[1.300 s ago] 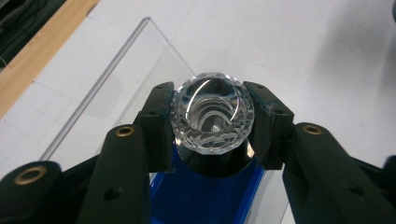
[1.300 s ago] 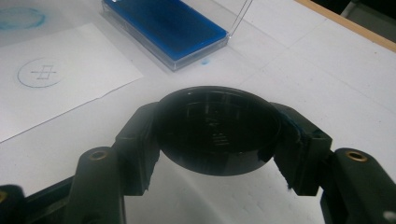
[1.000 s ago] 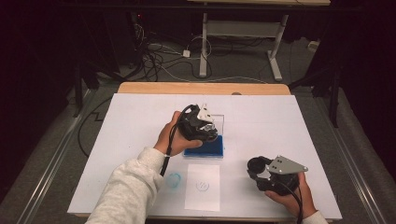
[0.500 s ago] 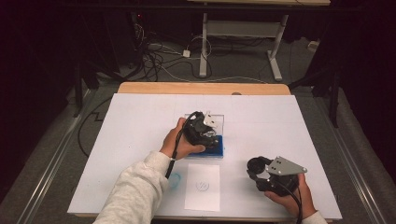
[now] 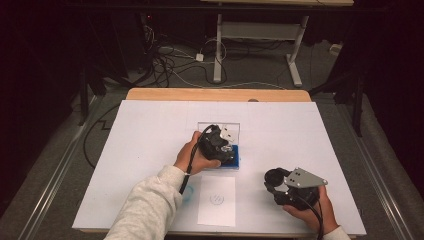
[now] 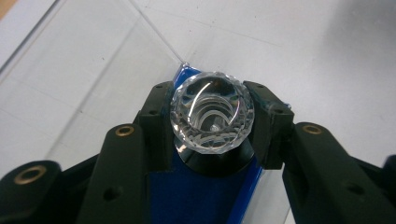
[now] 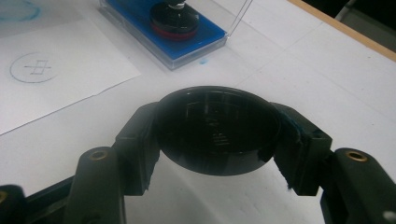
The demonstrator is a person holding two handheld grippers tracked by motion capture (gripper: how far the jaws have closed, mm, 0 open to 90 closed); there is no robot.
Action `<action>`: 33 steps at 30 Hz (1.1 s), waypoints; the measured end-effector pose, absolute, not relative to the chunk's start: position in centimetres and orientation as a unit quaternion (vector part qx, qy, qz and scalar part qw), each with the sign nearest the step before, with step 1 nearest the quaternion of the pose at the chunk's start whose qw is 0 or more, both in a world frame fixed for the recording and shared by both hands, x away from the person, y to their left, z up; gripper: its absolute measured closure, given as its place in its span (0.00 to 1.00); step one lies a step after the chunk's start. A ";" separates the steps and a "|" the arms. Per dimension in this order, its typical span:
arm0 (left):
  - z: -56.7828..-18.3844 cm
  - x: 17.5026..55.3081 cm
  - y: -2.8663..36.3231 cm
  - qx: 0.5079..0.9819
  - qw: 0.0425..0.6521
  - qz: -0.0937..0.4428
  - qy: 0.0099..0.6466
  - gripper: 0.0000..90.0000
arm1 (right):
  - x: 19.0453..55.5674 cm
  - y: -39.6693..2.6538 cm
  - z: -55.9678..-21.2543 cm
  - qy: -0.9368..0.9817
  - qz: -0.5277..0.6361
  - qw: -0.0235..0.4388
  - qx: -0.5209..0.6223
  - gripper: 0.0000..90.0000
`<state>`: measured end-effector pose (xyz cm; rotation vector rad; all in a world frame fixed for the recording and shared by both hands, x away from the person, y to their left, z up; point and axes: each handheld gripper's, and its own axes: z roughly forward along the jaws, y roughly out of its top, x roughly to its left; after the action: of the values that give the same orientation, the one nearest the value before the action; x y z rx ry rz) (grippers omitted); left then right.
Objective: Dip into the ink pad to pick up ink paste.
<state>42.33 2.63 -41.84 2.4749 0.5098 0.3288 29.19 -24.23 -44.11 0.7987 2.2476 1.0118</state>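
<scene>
The left gripper [image 5: 226, 149] has sunk at frame centre, pinching a faceted clear knob [image 6: 212, 112] over the blue tray [image 5: 235, 161]; skewed, it may jam. The right gripper [image 7: 217, 133] clamps a black disc [image 7: 217, 130], which could slip.

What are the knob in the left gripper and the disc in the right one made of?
The knob looks like clear glass or acrylic: see-through, with cut facets that catch light. The disc looks like glossy black plastic or dark glass: smooth, mirror-like reflections on its face. Neither look settles which.
</scene>
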 end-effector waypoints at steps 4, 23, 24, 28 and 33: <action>-42.0 42.3 2.6 0.926 0.298 0.123 0.198 0.61 | 29.2 -24.3 -44.0 0.830 0.376 0.281 0.301 0.42; -41.9 42.2 2.3 0.929 0.285 0.129 0.199 0.61 | 29.1 -24.0 -44.0 0.834 0.373 0.284 0.290 0.43; -41.9 42.2 2.2 0.929 0.283 0.128 0.201 0.61 | 29.1 -24.0 -44.0 0.834 0.373 0.285 0.291 0.43; -41.9 42.2 2.2 0.929 0.283 0.127 0.202 0.61 | 29.0 -23.9 -43.9 0.834 0.374 0.286 0.288 0.43; -41.8 42.0 2.1 0.931 0.277 0.131 0.198 0.61 | 29.0 -23.9 -43.9 0.834 0.375 0.285 0.286 0.43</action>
<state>42.04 2.07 -41.84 2.5000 0.5312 0.3524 28.96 -23.86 -43.92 0.7652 2.2307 1.0034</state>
